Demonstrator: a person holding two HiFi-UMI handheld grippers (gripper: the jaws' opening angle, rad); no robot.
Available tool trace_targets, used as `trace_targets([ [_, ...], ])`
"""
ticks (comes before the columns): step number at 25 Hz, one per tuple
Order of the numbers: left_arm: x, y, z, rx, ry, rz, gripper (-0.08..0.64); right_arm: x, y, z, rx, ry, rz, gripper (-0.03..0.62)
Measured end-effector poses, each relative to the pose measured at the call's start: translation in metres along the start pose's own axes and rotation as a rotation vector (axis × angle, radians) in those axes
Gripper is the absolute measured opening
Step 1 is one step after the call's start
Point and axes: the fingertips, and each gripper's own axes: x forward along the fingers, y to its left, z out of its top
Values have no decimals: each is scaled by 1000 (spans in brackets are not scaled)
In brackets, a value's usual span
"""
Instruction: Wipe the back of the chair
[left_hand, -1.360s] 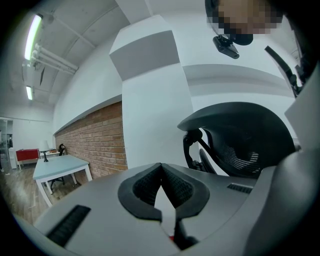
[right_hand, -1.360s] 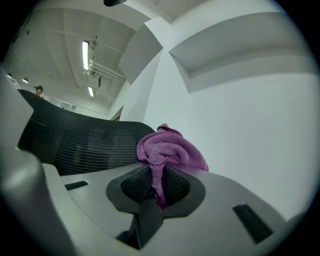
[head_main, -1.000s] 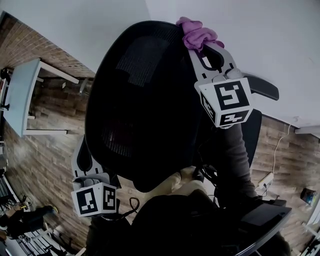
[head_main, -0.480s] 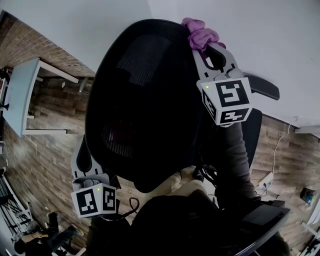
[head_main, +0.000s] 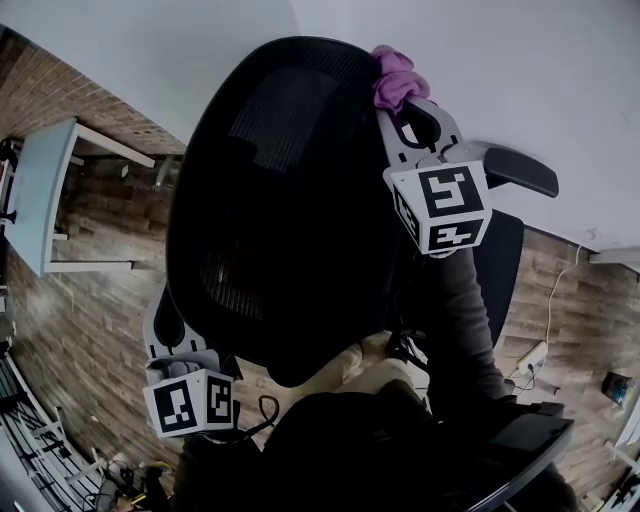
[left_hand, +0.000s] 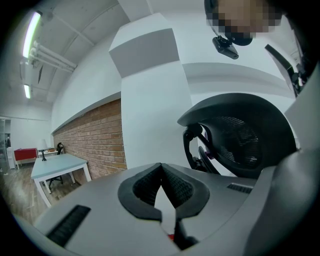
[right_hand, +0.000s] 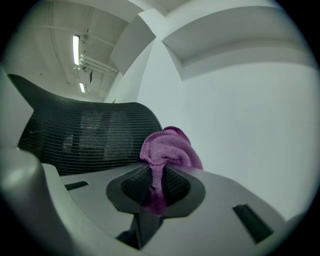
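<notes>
Two grippers: the right gripper (head_main: 398, 108) pinches a soft, light purple cloth (head_main: 392, 78) (held by its bunched middle, sensibly) at the chair back's (head_main: 280, 200) upper right edge; that mesh probably gives under pressure. The left gripper (head_main: 166, 305), jaws together and empty, sits beside the lower left edge.

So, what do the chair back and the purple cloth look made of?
Chair back: black woven mesh, matte; the open grid lets light through, inside a smooth rim, probably plastic. Purple cloth: soft knitted or microfibre fabric, hard to say which; fine ribbed loops show, and it bunches in limp folds where the right gripper pinches it.
</notes>
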Motion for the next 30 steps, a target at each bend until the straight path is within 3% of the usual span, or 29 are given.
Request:
trace_targets([
  [30,-30,-1,-7,0,7,21,9,-13,46,-13,14,19,86,52],
])
